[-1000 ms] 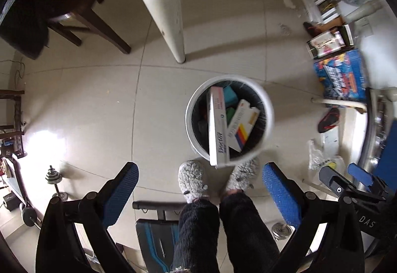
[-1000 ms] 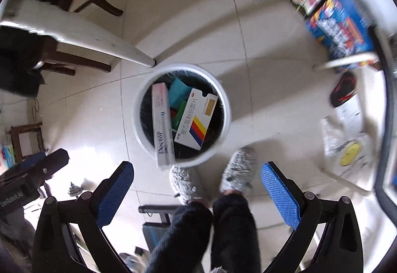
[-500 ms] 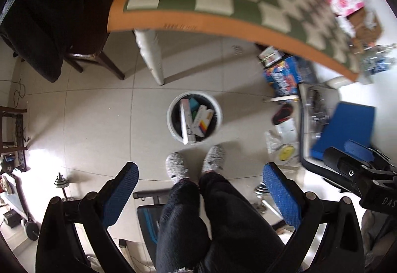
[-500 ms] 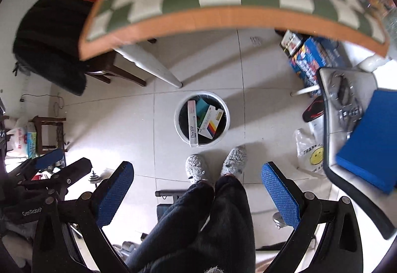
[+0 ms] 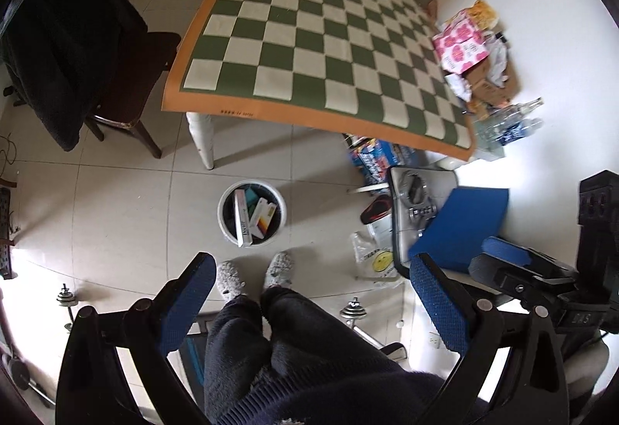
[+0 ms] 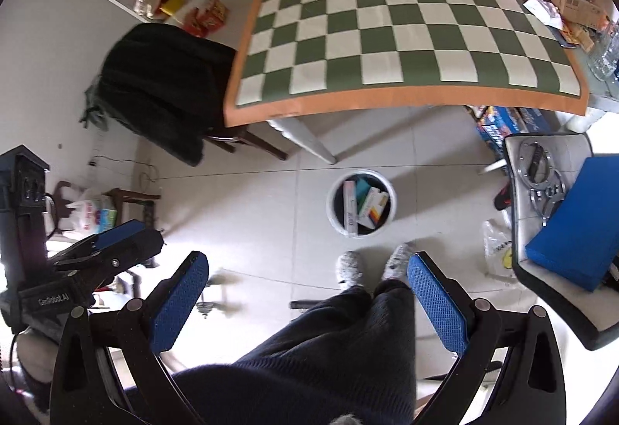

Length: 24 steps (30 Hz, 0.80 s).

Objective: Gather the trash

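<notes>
Both the left gripper and right gripper hang released and empty high above a white trash bin already holding cardboard boxes; collecting looks nearly finished.

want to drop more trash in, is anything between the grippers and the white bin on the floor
Nothing visible blocks it. The white bin stands open-topped on bare floor just past the person's slippers, below the open left gripper and right gripper. Boxes already fill much of it.
</notes>
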Available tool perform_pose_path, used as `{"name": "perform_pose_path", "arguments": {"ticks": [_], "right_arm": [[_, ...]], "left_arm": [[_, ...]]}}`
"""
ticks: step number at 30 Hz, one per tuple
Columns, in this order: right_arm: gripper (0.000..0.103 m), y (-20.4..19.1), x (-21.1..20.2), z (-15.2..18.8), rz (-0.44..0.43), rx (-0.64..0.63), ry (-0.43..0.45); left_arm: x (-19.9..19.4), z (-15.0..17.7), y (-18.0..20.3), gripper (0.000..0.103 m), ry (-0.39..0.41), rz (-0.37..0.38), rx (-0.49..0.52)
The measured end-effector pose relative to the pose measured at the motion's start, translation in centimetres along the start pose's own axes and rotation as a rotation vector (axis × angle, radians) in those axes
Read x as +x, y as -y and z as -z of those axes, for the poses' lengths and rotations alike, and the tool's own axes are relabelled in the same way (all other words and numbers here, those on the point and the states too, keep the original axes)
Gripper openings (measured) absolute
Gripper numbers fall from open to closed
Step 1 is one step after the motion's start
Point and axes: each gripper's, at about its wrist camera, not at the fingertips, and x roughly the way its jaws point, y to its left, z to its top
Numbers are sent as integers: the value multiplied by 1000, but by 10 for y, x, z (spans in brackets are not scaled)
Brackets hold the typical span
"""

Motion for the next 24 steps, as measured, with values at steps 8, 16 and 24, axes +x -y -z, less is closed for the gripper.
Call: {"name": "perform_pose_path", "arguments": {"ticks": [8, 16, 24], "right_arm": [[103, -13, -25, 5, -35, -53, -16], [103, -15, -37, 9, -60, -56, -21], [103, -14, -42, 10, -69, -51, -22]], "left_arm": [[-29, 9, 9, 103, 36, 33, 33], [-38, 13, 15, 103, 44, 40, 54], [-43, 17, 18, 103, 42, 43, 76]]}}
